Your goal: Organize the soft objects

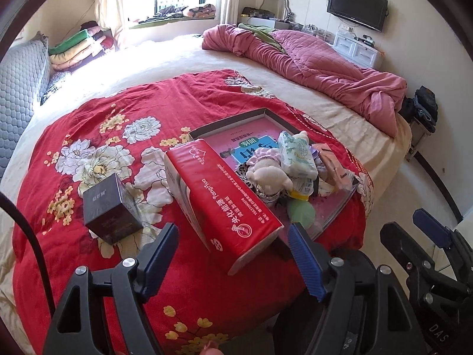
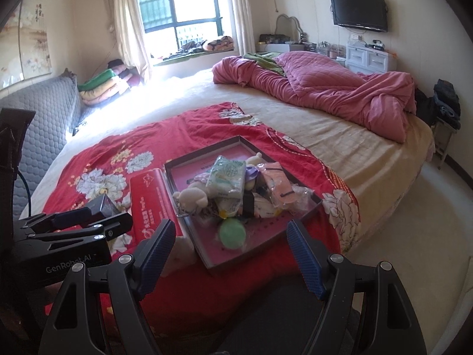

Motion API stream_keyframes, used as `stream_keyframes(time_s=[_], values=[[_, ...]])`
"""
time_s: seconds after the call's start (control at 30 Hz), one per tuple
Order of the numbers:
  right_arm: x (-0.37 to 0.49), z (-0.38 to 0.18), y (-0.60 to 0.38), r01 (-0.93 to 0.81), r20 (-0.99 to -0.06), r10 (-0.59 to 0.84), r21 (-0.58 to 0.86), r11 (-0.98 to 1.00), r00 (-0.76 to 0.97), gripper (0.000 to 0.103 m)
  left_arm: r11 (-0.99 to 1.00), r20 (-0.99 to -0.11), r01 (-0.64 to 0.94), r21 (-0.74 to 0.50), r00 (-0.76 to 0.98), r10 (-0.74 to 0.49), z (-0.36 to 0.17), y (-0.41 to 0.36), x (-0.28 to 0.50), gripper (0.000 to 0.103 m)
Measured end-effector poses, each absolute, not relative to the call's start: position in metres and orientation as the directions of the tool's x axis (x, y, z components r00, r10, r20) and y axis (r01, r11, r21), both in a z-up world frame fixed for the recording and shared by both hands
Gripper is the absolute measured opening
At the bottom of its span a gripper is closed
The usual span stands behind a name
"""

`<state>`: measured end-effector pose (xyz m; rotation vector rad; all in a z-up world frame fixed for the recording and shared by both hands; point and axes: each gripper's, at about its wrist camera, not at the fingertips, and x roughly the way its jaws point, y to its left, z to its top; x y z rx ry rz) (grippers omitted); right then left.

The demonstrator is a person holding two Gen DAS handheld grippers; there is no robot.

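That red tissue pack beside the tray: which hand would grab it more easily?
Probably the left. The left gripper has open jaws either side of the red tissue pack's near end. The right gripper is also open but faces the tray, with the pack off to its left.

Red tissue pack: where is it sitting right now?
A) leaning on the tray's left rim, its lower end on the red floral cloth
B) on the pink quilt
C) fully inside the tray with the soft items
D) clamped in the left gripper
A: the red tissue pack rests tilted against the left rim of the tray, its lower end on the red floral cloth; the left gripper is open around nothing.
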<state>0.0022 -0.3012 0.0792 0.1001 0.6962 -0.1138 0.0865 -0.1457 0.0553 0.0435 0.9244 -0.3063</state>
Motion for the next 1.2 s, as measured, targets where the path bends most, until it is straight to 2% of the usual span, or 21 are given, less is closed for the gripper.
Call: stream_keyframes(time_s=[1.2], values=[[0.0,0.045,-0.312,0.136,-0.673,-0.072,0.043,0.99,0.736,0.079,0.961,-0.815,0.258,-0.098,0.533,-0.226,0.019,-0.144,0.06,0.075]])
